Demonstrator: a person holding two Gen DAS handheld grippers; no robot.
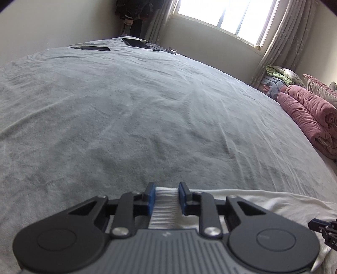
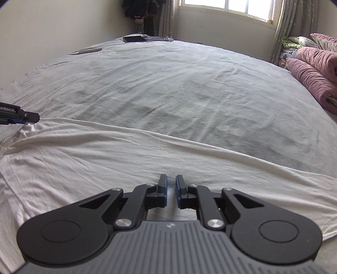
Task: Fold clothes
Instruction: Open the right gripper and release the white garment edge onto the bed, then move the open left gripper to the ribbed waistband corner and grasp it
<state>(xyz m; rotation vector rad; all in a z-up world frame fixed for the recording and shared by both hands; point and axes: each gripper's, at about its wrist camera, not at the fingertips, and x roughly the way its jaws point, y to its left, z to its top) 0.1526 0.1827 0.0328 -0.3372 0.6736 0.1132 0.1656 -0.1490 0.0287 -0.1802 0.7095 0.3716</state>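
Observation:
A white garment (image 2: 105, 158) lies spread on the near part of the grey bed (image 2: 168, 84), with a long fold ridge along its far edge. In the left wrist view, my left gripper (image 1: 166, 188) is shut on a ribbed white edge of that garment (image 1: 165, 202), which fills the gap between the blue pads. The right wrist view shows the same gripper (image 2: 37, 117) at the far left, pinching the garment's corner. My right gripper (image 2: 171, 181) hovers over the garment's middle. Its jaws stand a narrow gap apart and I see nothing between them. Part of it (image 1: 323, 227) shows at the right edge of the left wrist view.
Rolled pink quilts (image 2: 311, 69) and pillows line the bed's right side. A dark tablet (image 1: 137, 43) and a flat dark device (image 1: 94, 48) lie at the far end. Beyond are a wall, a bright window (image 1: 227, 12) and curtains.

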